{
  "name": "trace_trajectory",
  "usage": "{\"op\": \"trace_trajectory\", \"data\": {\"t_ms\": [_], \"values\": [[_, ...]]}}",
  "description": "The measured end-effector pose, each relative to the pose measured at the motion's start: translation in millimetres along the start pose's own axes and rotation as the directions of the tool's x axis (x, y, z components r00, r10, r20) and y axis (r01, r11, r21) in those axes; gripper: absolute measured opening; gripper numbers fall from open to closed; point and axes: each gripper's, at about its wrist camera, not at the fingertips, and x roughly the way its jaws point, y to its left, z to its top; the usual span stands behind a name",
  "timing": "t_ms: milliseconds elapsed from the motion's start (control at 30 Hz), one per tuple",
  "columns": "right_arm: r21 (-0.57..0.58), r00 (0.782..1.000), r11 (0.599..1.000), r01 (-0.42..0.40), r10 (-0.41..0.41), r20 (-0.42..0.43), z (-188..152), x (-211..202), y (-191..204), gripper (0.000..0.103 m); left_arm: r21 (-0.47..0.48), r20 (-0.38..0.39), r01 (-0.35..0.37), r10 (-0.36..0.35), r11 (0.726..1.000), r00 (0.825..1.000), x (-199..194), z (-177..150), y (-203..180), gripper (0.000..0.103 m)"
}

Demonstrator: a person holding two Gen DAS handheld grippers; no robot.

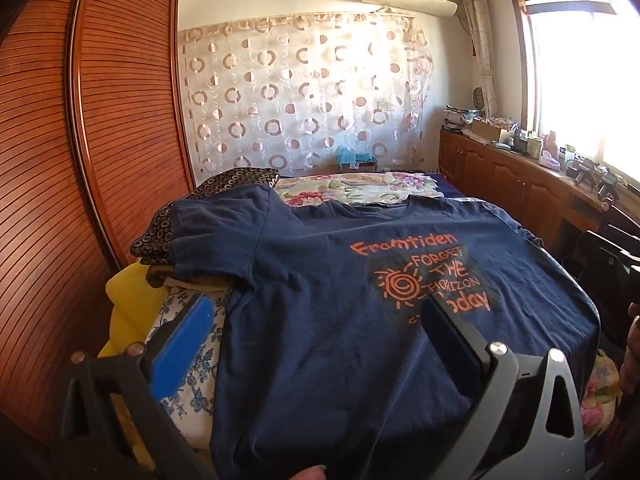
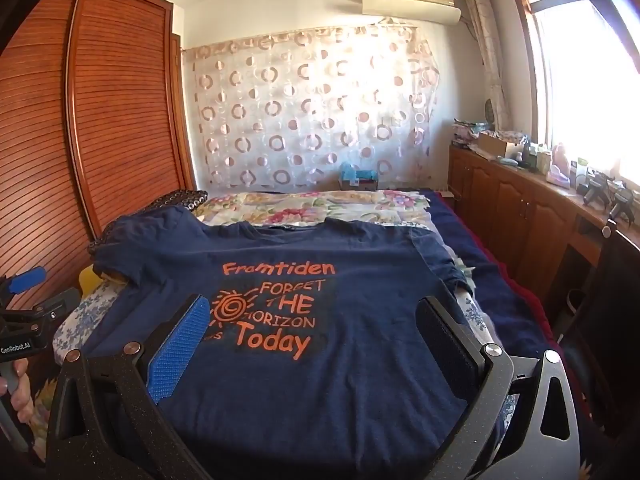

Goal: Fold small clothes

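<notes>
Snagging is the main risk, judged with the navy T-shirt as the landmark: it lies spread flat, print side up, on the bed, collar toward the far curtained wall and hem nearest the cameras.

At the shirt's left edge, its sleeve is draped over a stack of folded cloth with a yellow item beneath, just beside the slatted wardrobe door. A pull on that sleeve could drag the stack along or leave the fold lumpy, and room on that side looks tight. The left tongs hover over the shirt's lower left part, jaws spread wide and holding nothing; a fingertip shows at the near hem. Pinching too deep there might catch the blue-flowered bedding under the shirt.

The right tongs hang over the shirt's middle, likewise wide open and empty, straddling the orange print. Closing there would bunch the chest, not grip an edge.

At the shirt's right, the other sleeve is crumpled near the bed's edge, so a fold from that side could trap the wrinkle. Beyond it lies a bare strip of dark blue bedspread, then a narrow aisle and the cluttered wooden worktop under the window. Past the collar, the floral quilt offers the most open room.
</notes>
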Motion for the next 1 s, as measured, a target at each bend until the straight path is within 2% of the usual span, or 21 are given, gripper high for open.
{"op": "trace_trajectory", "data": {"t_ms": [1000], "values": [[0.002,1.0,1.0,-0.005,0.005,0.003,3.7,-5.7,-4.5,0.103,0.012,0.021,-0.005,0.004,1.0,1.0,-7.1,0.2,-5.6,0.103]]}}
